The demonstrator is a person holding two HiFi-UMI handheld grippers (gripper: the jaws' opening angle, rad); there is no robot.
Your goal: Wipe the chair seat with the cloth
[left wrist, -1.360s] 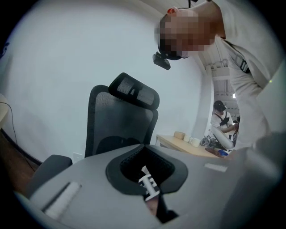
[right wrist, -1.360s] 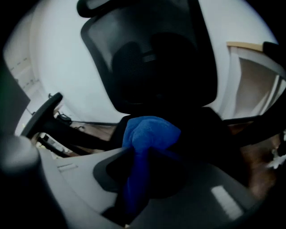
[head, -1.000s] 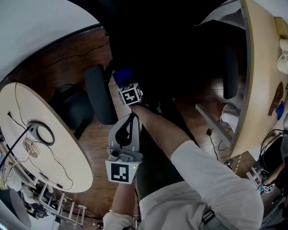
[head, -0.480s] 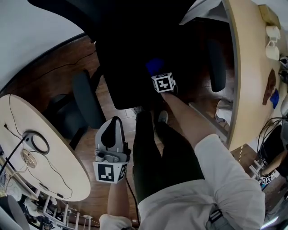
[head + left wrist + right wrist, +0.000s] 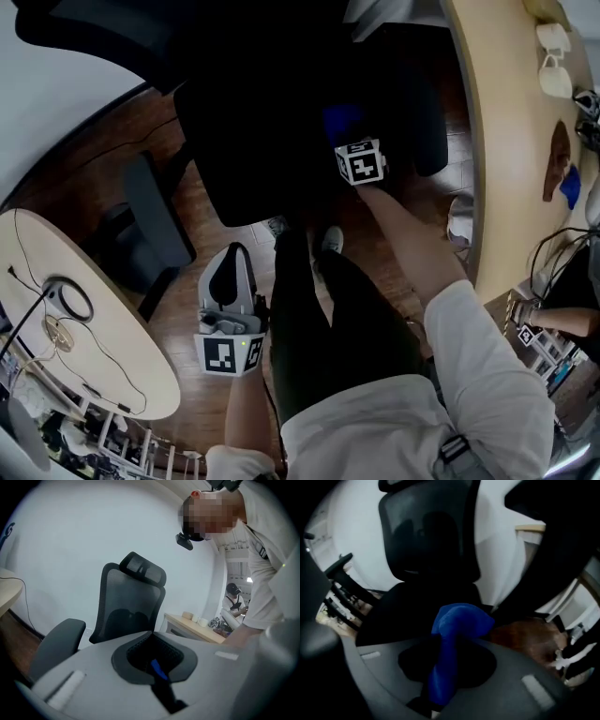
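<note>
The black chair seat (image 5: 248, 141) fills the top middle of the head view. My right gripper (image 5: 349, 139) is stretched out over the seat's right part, shut on the blue cloth (image 5: 342, 120), which lies against the dark seat. In the right gripper view the cloth (image 5: 458, 630) bunches out from between the jaws, with the seat (image 5: 412, 609) and mesh backrest (image 5: 429, 527) behind it. My left gripper (image 5: 230, 261) is held back near the person's legs, over the floor, shut with nothing in it. The left gripper view shows a black chair backrest (image 5: 133, 604) ahead.
A round pale table (image 5: 103, 328) with cables and a ring (image 5: 70, 300) stands at the left. A long wooden desk (image 5: 497, 141) with cups (image 5: 553, 56) runs down the right. A dark armrest (image 5: 155, 211) sits left of the seat. The person's legs (image 5: 319, 309) stand on the wooden floor.
My right gripper has swept the blue cloth across the seat from its left part to its right part. The left gripper has stayed near the legs.
</note>
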